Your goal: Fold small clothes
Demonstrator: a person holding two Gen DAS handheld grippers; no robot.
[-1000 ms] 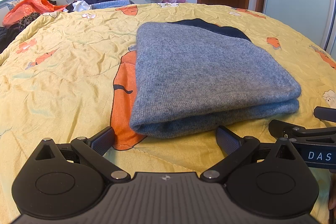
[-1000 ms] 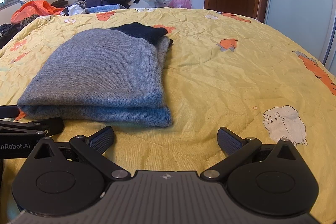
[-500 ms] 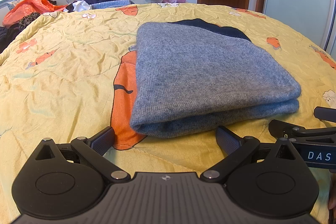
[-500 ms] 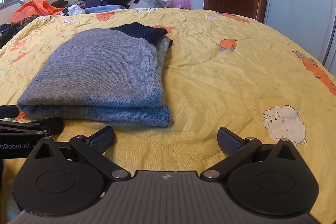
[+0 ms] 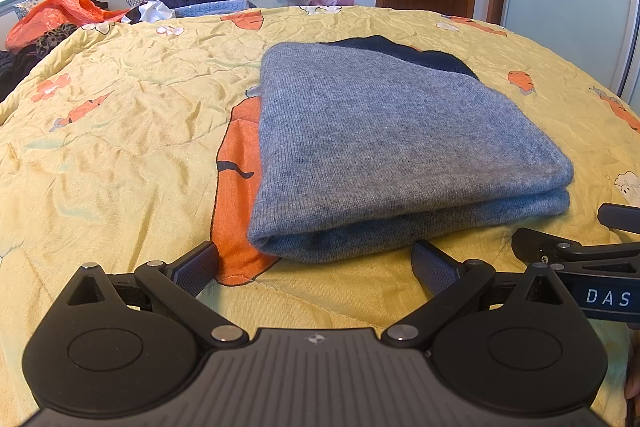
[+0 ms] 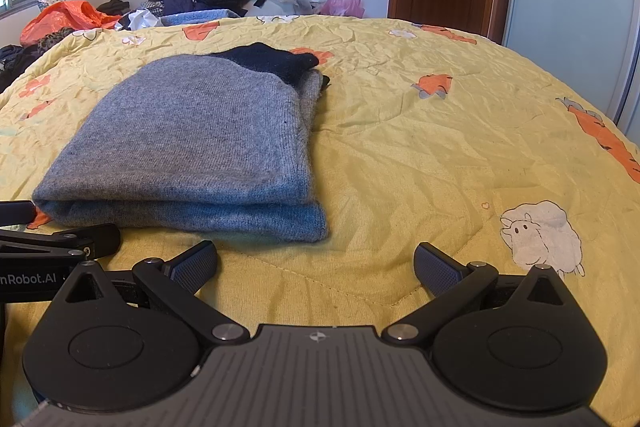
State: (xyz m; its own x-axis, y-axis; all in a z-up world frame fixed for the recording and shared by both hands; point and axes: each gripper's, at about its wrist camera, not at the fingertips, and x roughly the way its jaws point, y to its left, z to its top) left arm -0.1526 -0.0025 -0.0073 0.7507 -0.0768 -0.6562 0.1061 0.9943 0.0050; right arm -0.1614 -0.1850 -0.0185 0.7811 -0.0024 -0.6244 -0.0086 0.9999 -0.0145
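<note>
Your left tool (image 5: 316, 263) and right tool (image 6: 316, 263) both sit with their ribbed black fingers spread wide apart, gripping nothing, low over the crinkled yellow quilt (image 6: 420, 155) on the bed. Just ahead of them lies the grey knitted sweater (image 5: 384, 143), folded into a thick, soft rectangle with a rounded near edge; a dark navy part (image 6: 268, 61) peeks out at its far end
</note>
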